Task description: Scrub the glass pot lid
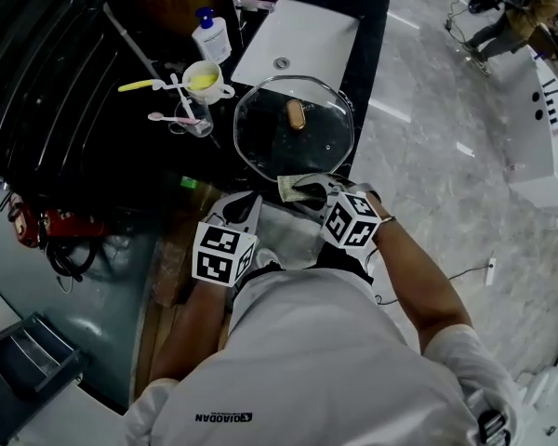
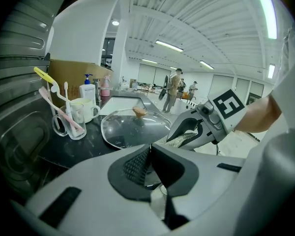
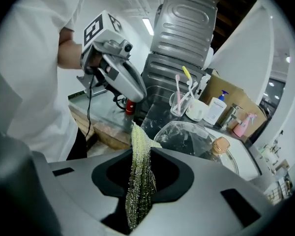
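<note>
The glass pot lid (image 1: 302, 142) with a wooden knob (image 1: 298, 114) lies flat on the dark counter (image 1: 149, 147), beside the white sink (image 1: 298, 40). My right gripper (image 1: 309, 190) hovers at the lid's near rim, shut on a yellow-green mesh scrub cloth (image 1: 291, 188). In the right gripper view the cloth (image 3: 140, 181) stands up between the jaws of that gripper (image 3: 142, 156), with the lid (image 3: 187, 134) beyond. My left gripper (image 1: 245, 203) sits just left of it, short of the lid, jaws together and empty (image 2: 150, 154). The lid (image 2: 132, 129) lies ahead of it.
Left of the lid stand a white mug (image 1: 205, 80) and a clear glass (image 1: 193, 119) with toothbrushes, and a pump bottle (image 1: 212, 35) behind. A pink spray bottle (image 3: 242, 124) and a cardboard box (image 3: 226, 95) sit by the sink. People stand far off (image 2: 173, 87).
</note>
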`<state>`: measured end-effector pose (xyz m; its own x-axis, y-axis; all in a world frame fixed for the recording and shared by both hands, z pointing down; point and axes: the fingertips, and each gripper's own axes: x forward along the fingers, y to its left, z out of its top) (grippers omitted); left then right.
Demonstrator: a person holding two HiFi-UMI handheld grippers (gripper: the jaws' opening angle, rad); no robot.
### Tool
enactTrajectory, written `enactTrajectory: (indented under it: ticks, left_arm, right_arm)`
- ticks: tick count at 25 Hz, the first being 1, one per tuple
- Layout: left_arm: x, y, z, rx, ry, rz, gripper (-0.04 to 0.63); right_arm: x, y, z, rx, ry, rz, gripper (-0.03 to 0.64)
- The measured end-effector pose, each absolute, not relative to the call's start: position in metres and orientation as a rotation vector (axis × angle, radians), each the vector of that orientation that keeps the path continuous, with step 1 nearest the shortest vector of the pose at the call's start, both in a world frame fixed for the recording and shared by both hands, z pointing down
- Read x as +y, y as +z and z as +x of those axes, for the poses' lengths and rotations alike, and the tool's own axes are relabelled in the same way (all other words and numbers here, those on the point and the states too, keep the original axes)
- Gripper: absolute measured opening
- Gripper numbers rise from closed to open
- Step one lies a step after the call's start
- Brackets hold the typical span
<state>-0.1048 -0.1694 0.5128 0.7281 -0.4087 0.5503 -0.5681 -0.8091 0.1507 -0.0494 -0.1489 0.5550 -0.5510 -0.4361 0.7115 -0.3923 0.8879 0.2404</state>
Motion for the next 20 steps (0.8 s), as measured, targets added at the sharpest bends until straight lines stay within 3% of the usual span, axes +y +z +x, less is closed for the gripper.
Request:
enactTrajectory:
  ticks: [9, 14, 20]
  left_arm:
    - [-0.150, 0.501, -0.098, -0.690, 0.689, 2.669, 0.018]
    - [-0.136, 0.487, -0.096, -0.727, 0.650, 2.675, 0.018]
    - [-0.110, 0.487, -0.087, -0.813, 0.660, 2.640, 0.018]
  right_arm:
    - [-0.143, 0.499, -0.025, -2.399, 0.350, 1.134, 0.094]
    - [-0.141, 0.469, 0.018, -2.548, 0.810, 1.530, 0.094]
    - [-0.123, 0.462, 0.035, -2.565, 0.789, 1.476, 0.094]
